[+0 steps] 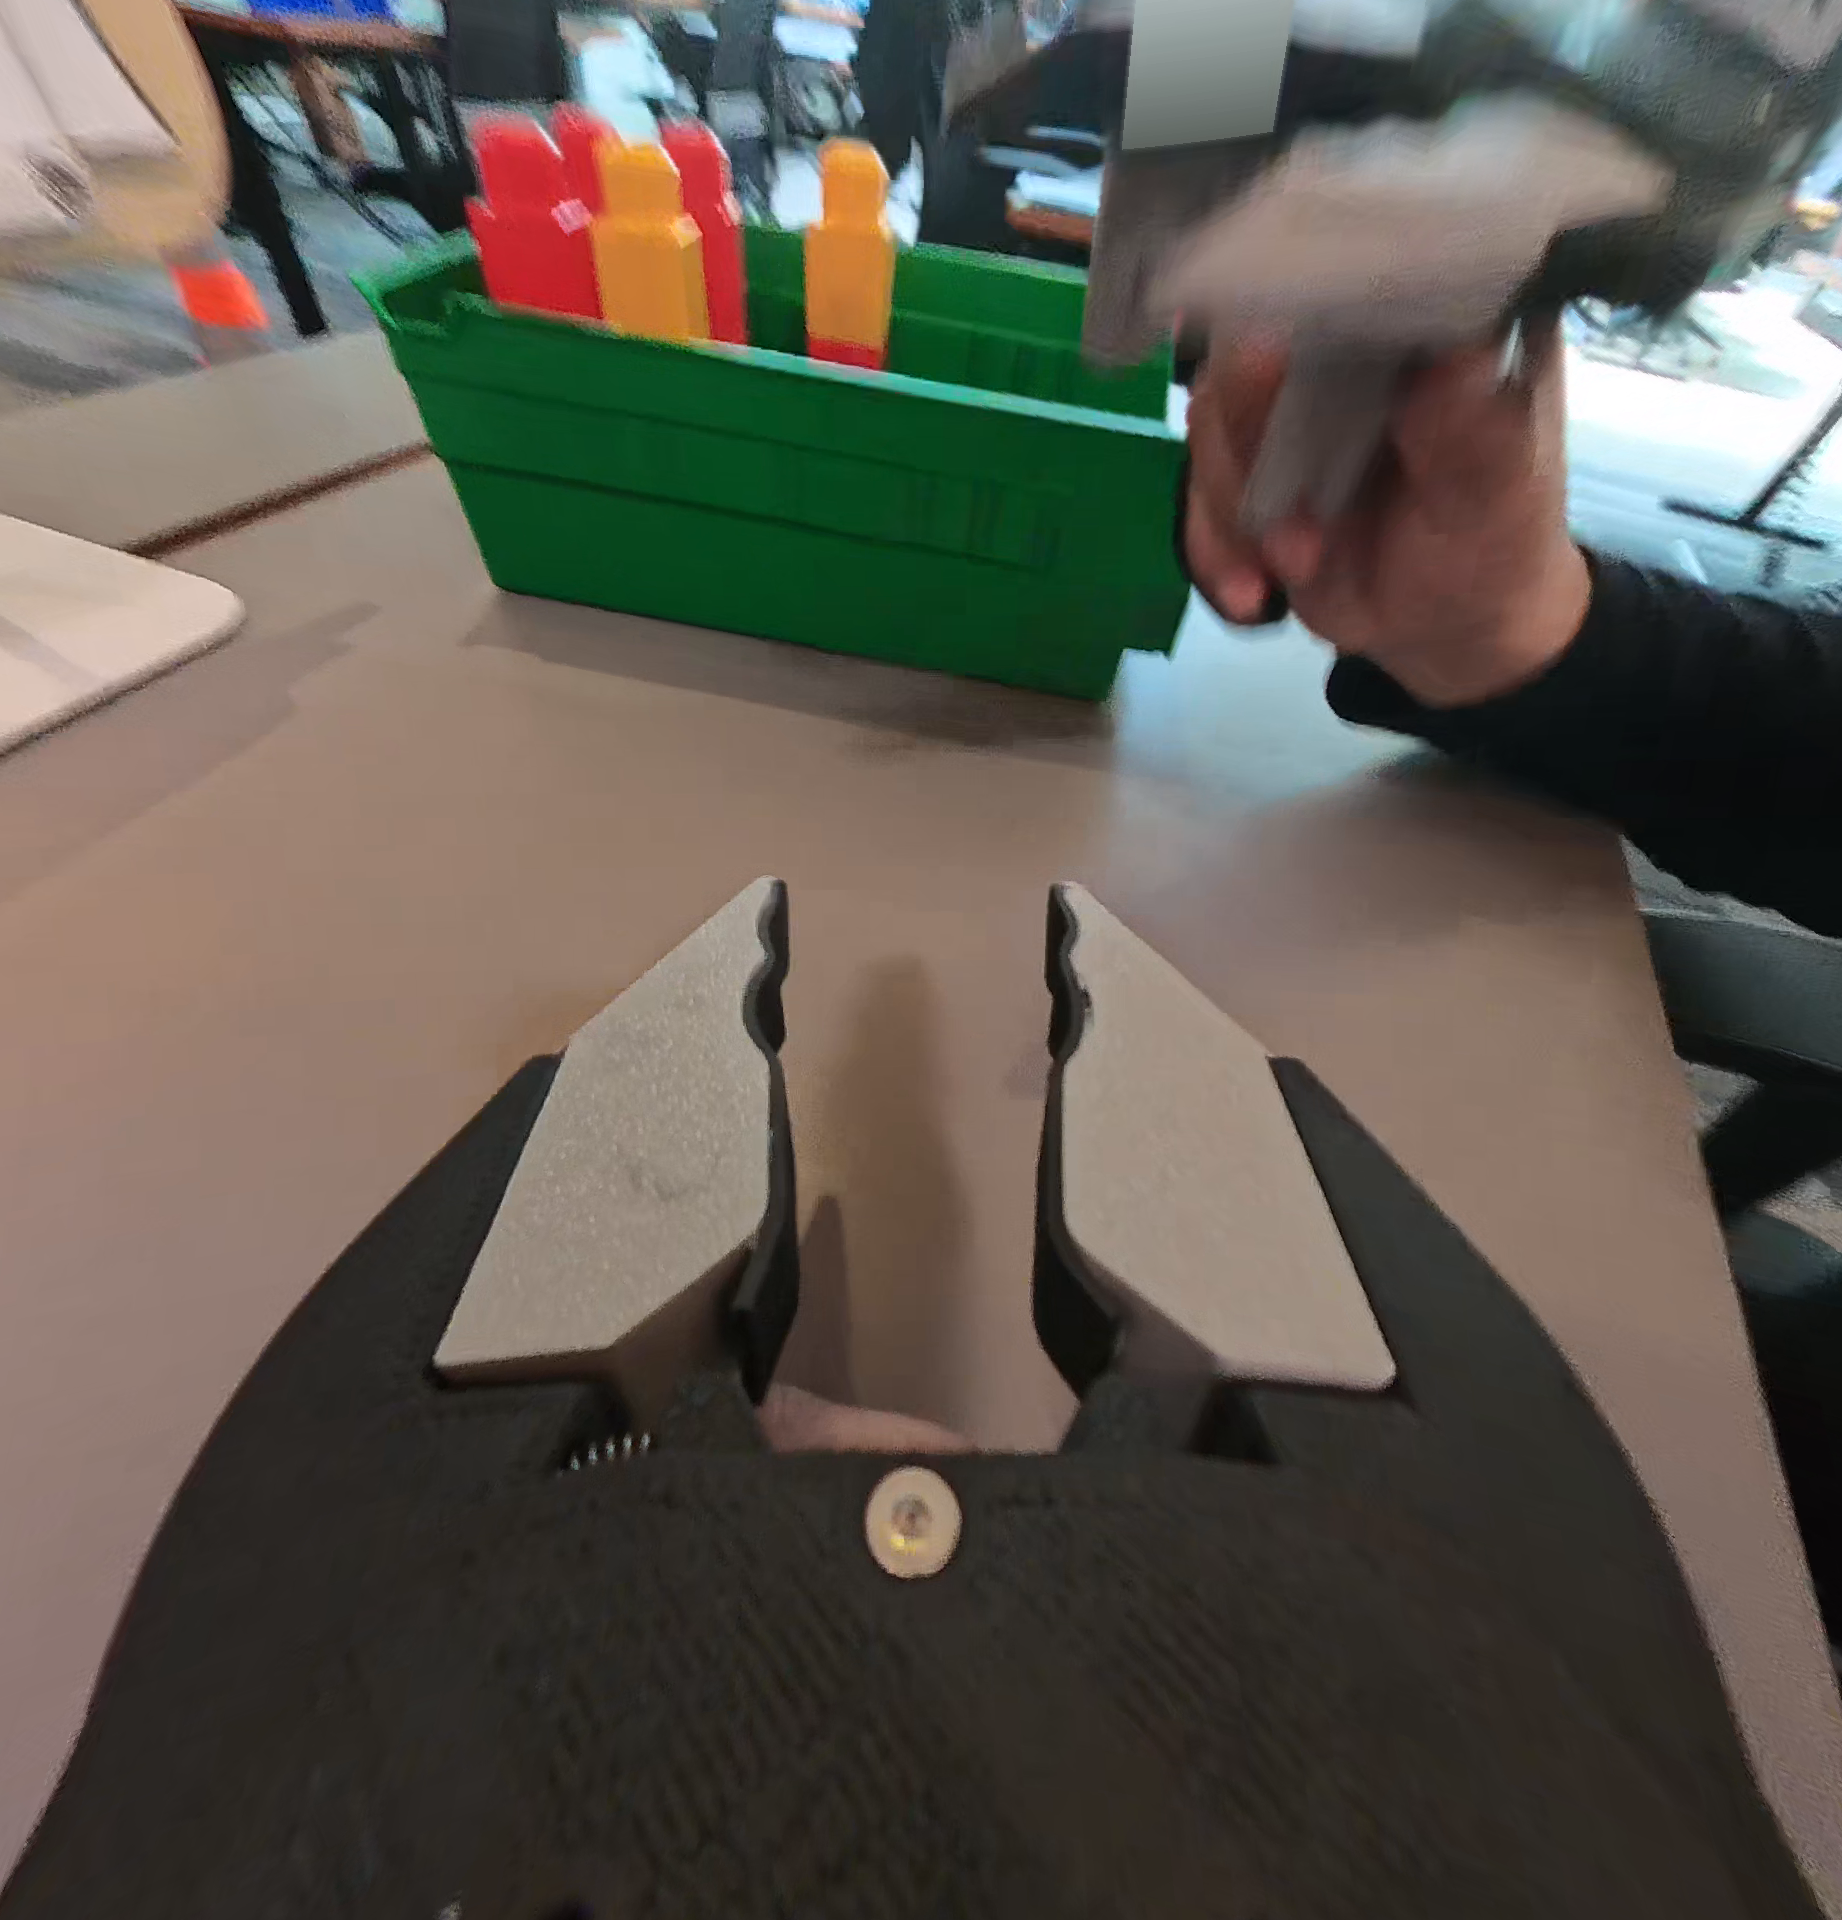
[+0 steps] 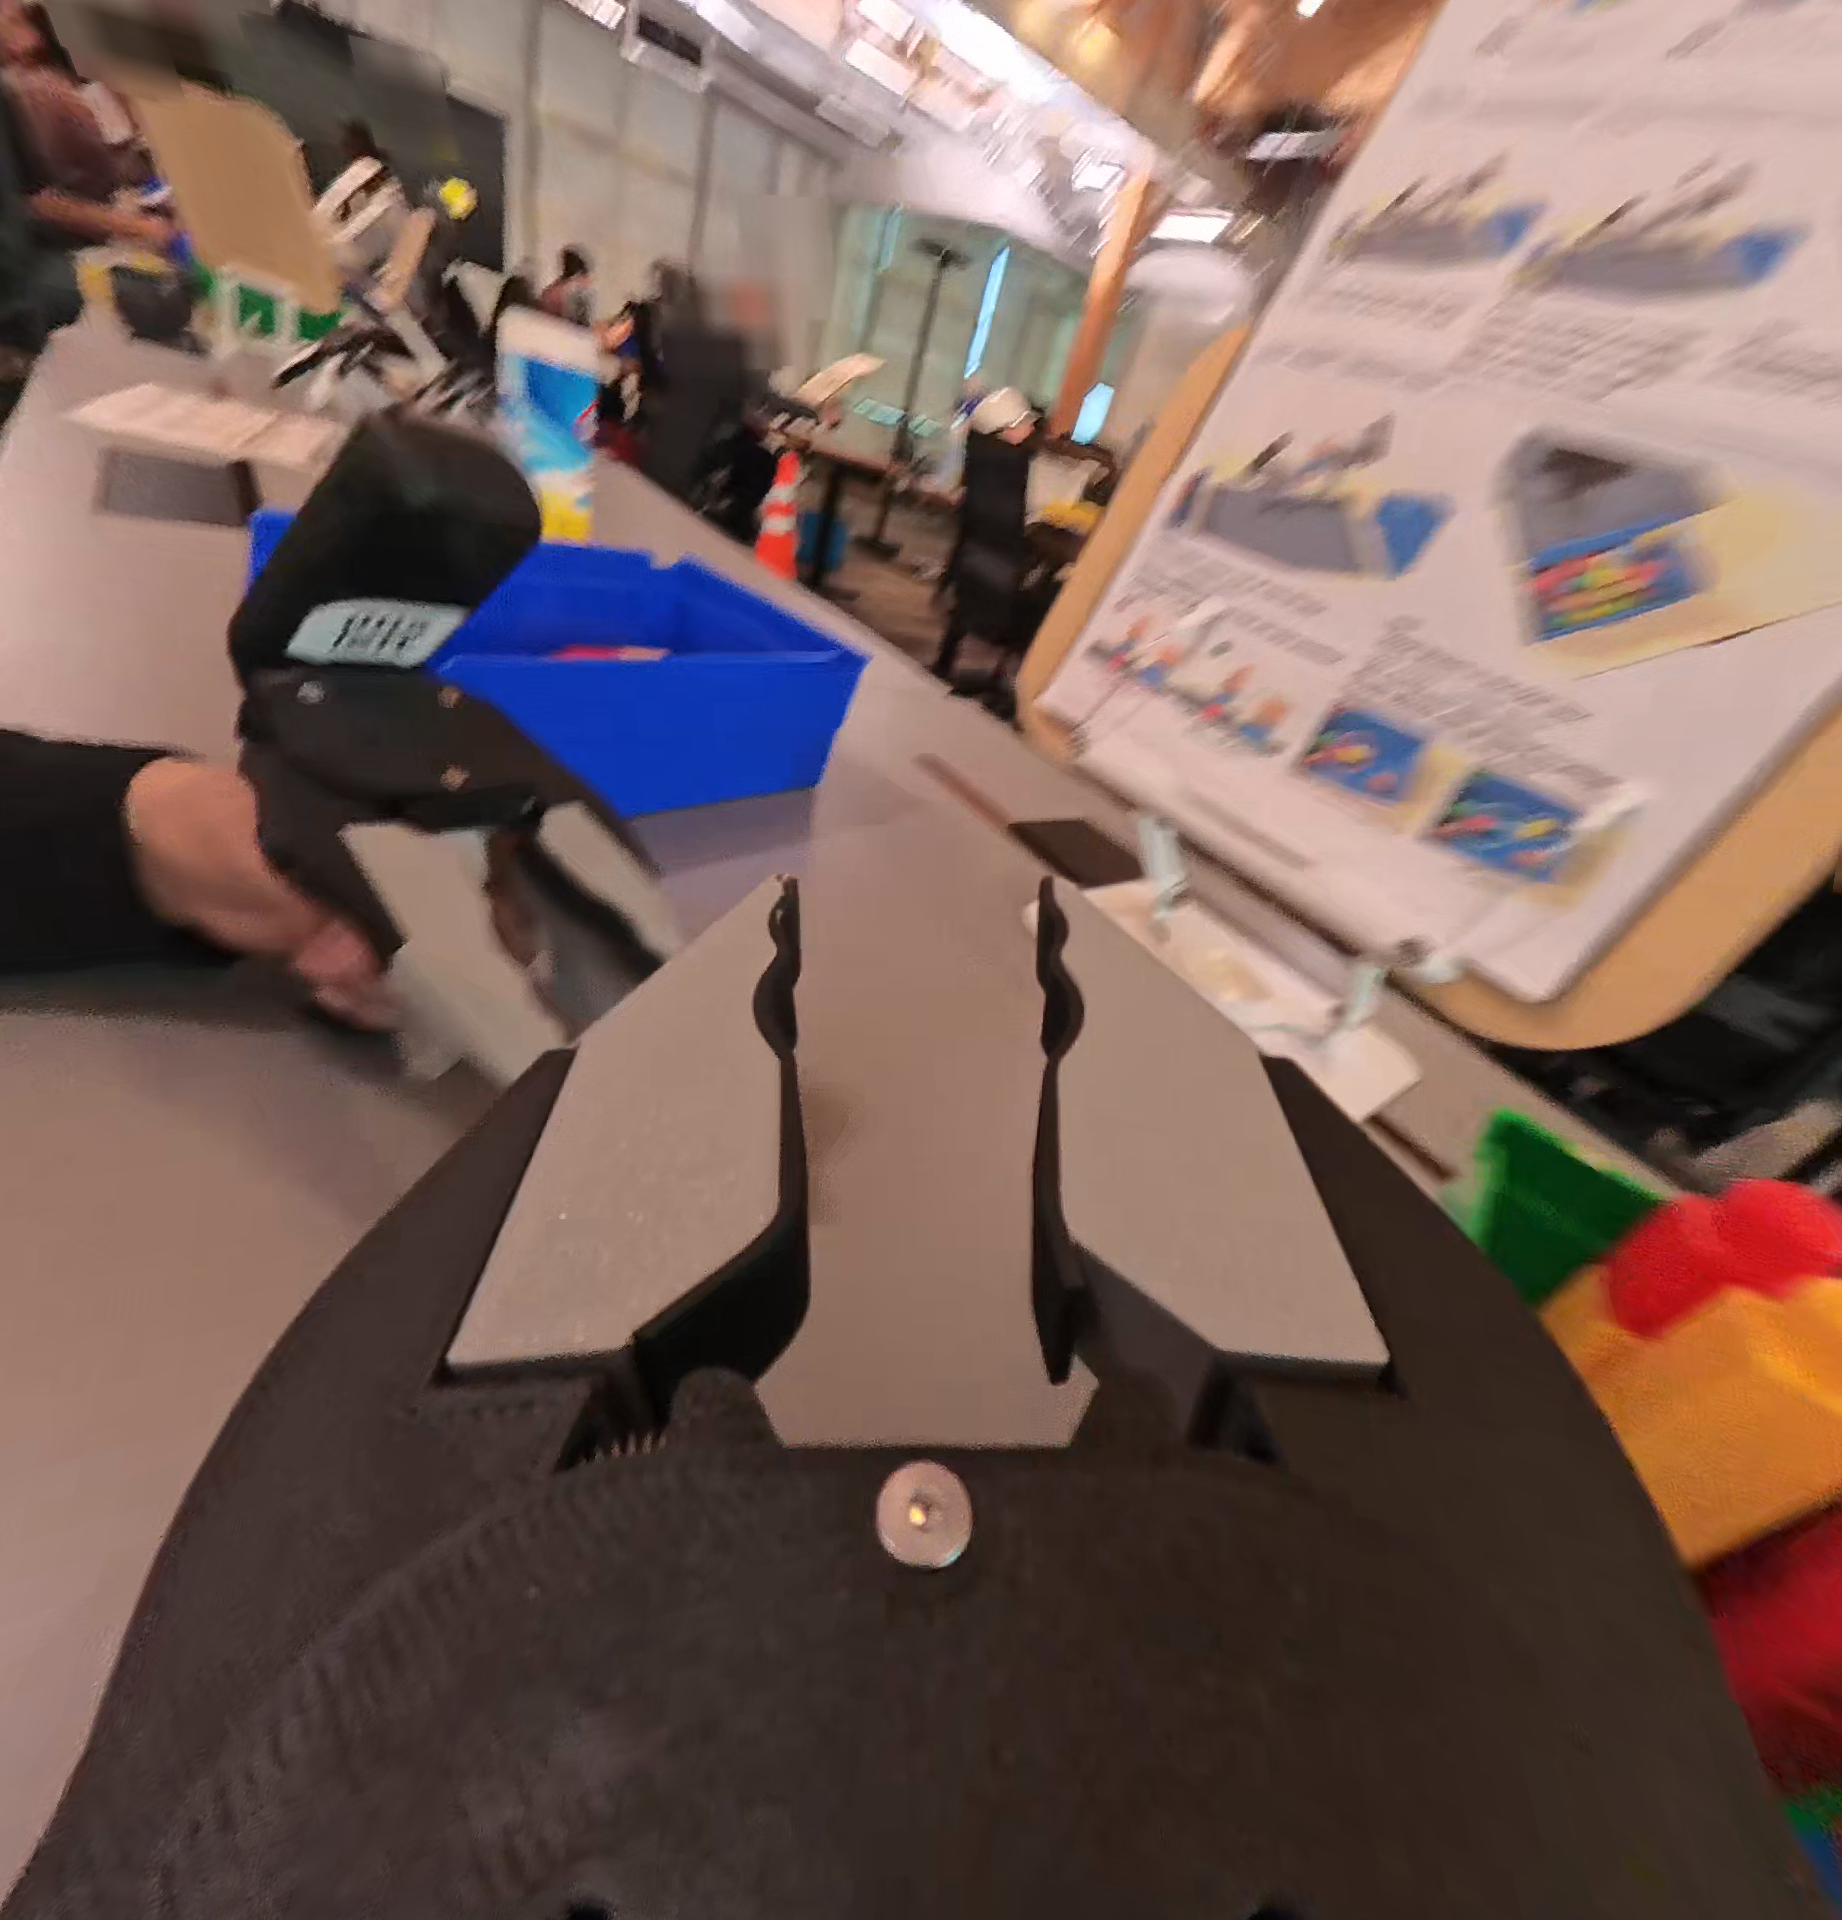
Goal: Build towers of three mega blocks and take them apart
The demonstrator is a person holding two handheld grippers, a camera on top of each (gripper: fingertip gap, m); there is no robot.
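While both claws, left point(image 1: 917, 914) and right point(image 2: 912, 914), are apart and hold nothing, the blocks point(image 1: 605, 239) stand in the green bin point(image 1: 792, 478), so I think the next move is to grab one.

Bright, even indoor light with soft shadows on the matte grey-brown tabletop point(image 1: 397, 831). Both wide-angle views bend at the edges; motion blur smears the background and the tilted white printed poster board point(image 2: 1519, 499).
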